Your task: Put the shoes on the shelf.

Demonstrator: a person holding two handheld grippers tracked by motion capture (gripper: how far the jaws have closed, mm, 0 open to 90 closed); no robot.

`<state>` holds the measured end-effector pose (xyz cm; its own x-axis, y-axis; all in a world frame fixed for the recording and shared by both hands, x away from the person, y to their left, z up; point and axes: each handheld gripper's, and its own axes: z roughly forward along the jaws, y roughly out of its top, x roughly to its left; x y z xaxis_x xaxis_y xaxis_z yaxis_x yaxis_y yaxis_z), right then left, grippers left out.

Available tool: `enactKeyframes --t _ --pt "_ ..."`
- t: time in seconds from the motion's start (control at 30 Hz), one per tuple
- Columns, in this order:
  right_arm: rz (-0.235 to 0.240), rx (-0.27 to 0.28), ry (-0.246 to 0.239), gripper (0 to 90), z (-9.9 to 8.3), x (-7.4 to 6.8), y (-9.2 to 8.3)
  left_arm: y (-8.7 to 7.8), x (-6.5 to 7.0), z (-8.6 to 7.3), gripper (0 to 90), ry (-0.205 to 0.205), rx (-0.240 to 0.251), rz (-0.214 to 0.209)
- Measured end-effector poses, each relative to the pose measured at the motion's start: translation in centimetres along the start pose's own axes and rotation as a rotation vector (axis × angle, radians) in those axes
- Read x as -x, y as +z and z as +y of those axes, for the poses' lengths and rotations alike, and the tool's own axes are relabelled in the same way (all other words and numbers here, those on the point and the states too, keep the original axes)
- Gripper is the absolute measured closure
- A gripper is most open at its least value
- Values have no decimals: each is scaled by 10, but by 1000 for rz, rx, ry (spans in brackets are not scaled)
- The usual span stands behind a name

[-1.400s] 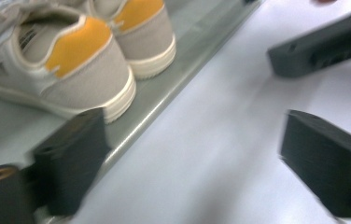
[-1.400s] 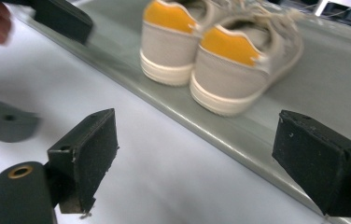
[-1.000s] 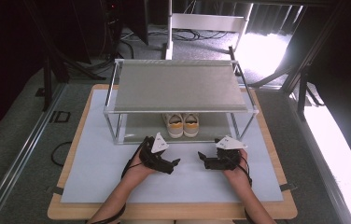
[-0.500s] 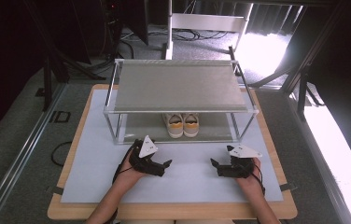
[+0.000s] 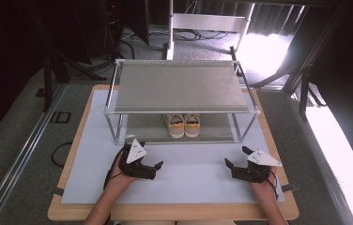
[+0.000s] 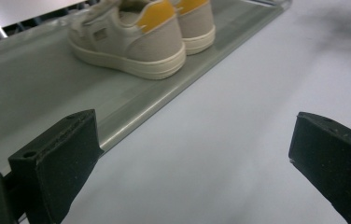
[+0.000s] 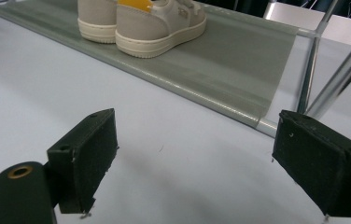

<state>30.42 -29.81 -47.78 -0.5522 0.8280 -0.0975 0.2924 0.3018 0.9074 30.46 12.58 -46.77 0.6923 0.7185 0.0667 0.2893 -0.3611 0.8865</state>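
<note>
Both grippers have pulled back toward you over the last second: your left gripper (image 5: 152,165) has slid away from the rack's front edge and now rests low on the worktop (image 5: 188,173), and your right gripper (image 5: 234,165) has drifted outward and back to the right side of the mat. Each one is spread wide with nothing between its jaws; the left gripper view and the right gripper view both show bare mat in the gap. Just beyond them, the pair of shoes (image 5: 183,125), cream with yellow heel tabs, stands side by side on the lower shelf (image 5: 141,129) of the 2-tier shoe rack (image 5: 179,86), heels facing you and soles flat. In the left gripper view the shoes (image 6: 131,39) sit well ahead and up to the left; in the right gripper view they (image 7: 141,21) sit at the top, left of centre. Your retreat, with both grippers released and the shoes untouched, suggests the placing is done, or that you are resetting before reaching in. If you reach again, mind the rack's front rail and the upright post (image 7: 311,70) near your right gripper.
</note>
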Motion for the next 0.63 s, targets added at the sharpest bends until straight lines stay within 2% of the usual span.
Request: enactKeyframes --t 0.13,0.27,0.3,0.43,0.63 --pt "1 8 3 132 0 1 1 -5 -6 -8 19 -1 26 28" --pt "-17 17 12 132 -1 7 1 -9 -12 -17 19 -37 89 47" --pt "-25 19 18 132 -1 9 0 -10 -13 -19 19 -40 91 55" --pt "-4 10 60 133 -1 14 1 -11 -17 -25 19 -55 112 87" --pt "5 10 33 133 -1 12 1 -16 -19 -29 19 -84 169 91"
